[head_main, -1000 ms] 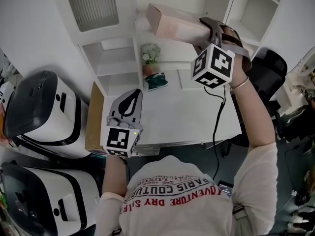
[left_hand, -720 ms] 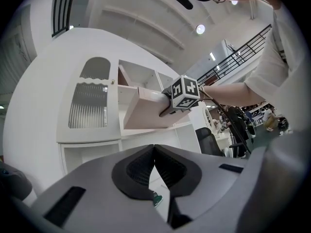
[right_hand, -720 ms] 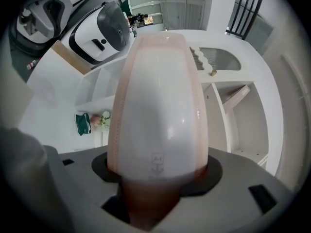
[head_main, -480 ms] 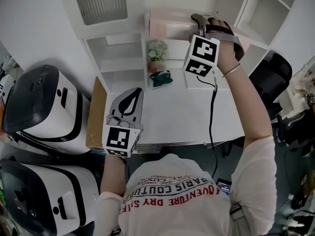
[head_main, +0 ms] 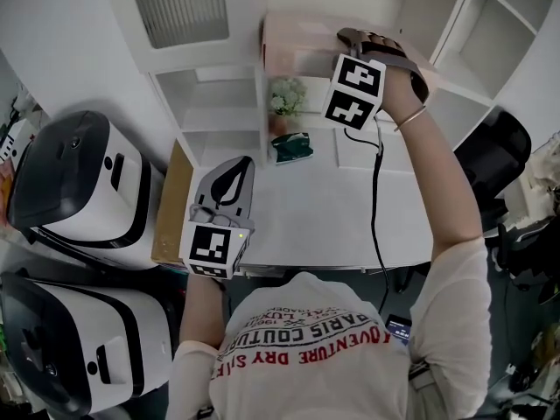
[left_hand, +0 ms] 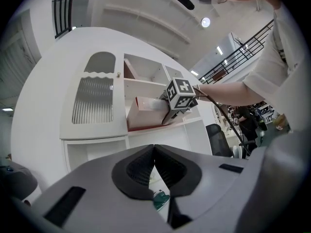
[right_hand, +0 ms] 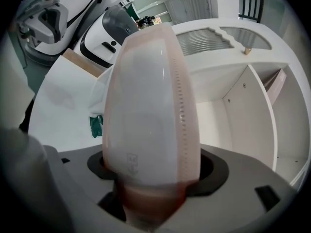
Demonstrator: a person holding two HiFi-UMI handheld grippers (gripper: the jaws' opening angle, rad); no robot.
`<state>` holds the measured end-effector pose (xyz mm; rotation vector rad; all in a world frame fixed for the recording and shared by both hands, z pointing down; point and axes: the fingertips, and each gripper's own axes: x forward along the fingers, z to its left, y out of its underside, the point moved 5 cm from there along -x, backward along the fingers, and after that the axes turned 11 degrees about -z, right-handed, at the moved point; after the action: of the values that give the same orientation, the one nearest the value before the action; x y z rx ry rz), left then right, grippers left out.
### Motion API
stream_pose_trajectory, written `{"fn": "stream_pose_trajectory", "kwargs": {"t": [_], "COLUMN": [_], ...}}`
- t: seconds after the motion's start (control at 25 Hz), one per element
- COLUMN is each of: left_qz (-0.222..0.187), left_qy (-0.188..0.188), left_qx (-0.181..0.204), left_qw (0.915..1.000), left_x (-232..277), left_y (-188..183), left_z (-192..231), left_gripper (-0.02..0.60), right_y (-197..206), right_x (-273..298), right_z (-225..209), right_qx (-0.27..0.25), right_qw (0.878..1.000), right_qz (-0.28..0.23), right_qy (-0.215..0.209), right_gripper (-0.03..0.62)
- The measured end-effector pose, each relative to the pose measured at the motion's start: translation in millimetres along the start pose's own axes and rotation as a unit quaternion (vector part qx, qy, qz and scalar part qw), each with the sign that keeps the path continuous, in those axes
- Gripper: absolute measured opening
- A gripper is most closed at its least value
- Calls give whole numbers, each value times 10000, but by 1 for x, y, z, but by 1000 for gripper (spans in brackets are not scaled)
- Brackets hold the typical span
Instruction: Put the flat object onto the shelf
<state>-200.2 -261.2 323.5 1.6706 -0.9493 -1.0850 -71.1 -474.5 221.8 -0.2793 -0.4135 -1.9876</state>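
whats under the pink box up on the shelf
The pink box seems to rest on a white shelf board, and it covers the part beneath it. Lower down are a small potted plant and a green packet on the desk.

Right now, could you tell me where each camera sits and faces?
Head view: on the head, steeply down at desk and shelf; arms and shirt show.
Left gripper view: on the shut left tool, facing up at the shelf.
Right gripper view: on the right tool, jaws opening round the pink box.
All share that box.

office, white desk (head_main: 306, 208), shelves (head_main: 219, 116), office chair (head_main: 486, 147)
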Motion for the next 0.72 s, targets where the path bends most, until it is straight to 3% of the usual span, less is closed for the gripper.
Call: {"fn": "stream_pose_trajectory", "kwargs": {"t": [0.32,0.72], "left_qz": [45,177], "left_qy": [-84,-234], "left_qx": [-12,90], "left_qw": [10000,9995], "left_x": [30,53], "left_y": [14,28], "left_z": [1,14], "left_gripper": [14,14], "right_y": [8,13], "right_x": [38,80], "right_z": [-3,-10], "right_qx": [375,567], "right_qw": [9982,9966], "right_qz": [-306,-364], "right_qy": [-349,-465], "right_gripper": [411,422]}}
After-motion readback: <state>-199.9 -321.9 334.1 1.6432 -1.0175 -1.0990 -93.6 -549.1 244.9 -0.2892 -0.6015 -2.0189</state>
